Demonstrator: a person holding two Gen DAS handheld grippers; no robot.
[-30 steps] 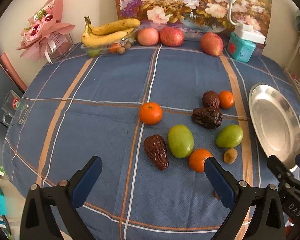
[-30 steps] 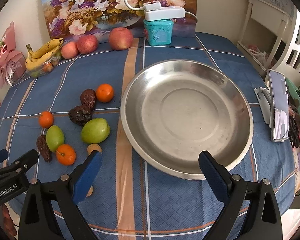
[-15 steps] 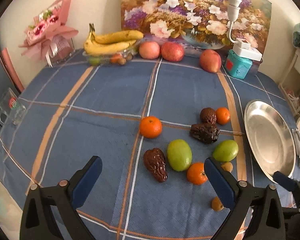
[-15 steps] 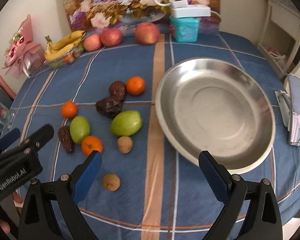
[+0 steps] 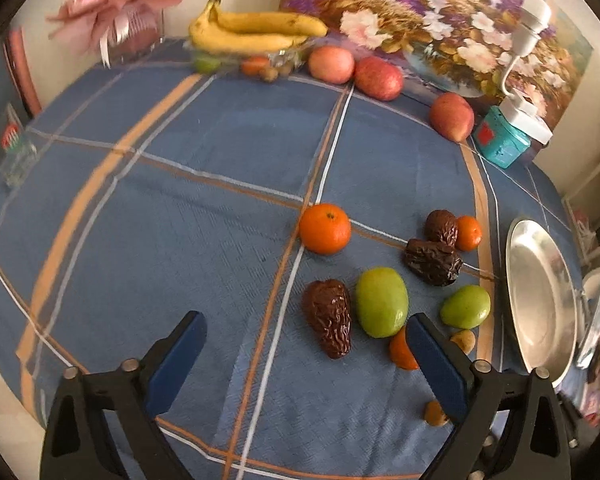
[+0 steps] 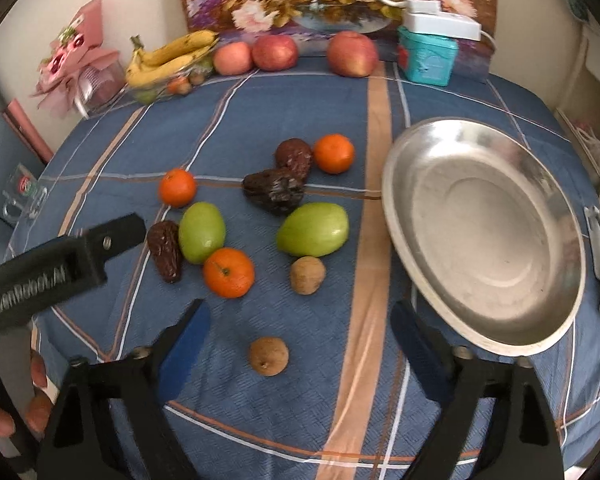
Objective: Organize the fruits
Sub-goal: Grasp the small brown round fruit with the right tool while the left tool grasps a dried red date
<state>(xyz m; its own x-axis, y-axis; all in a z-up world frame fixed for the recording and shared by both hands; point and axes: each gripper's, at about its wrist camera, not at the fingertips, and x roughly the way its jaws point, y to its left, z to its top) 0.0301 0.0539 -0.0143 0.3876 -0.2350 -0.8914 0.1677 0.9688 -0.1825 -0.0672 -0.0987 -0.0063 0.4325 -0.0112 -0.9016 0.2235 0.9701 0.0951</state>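
Fruits lie loose on the blue cloth [image 6: 260,120], left of the steel plate [image 6: 480,160]: three oranges, the nearest [image 6: 229,272] touching a green fruit [image 6: 201,232] beside a wrinkled date [image 6: 165,249]; a second green fruit [image 6: 313,229] sits below two more dates [image 6: 275,191]. Two small brown ones, perhaps walnuts [image 6: 307,275], lie closest. Right gripper [image 6: 298,344] hangs over the nearer brown one [image 6: 268,356], jaws wide apart, holding nothing. Left gripper [image 5: 306,354] is likewise spread and unladen near the date. Bananas [image 5: 252,32] and apples [image 5: 378,78] line the far edge.
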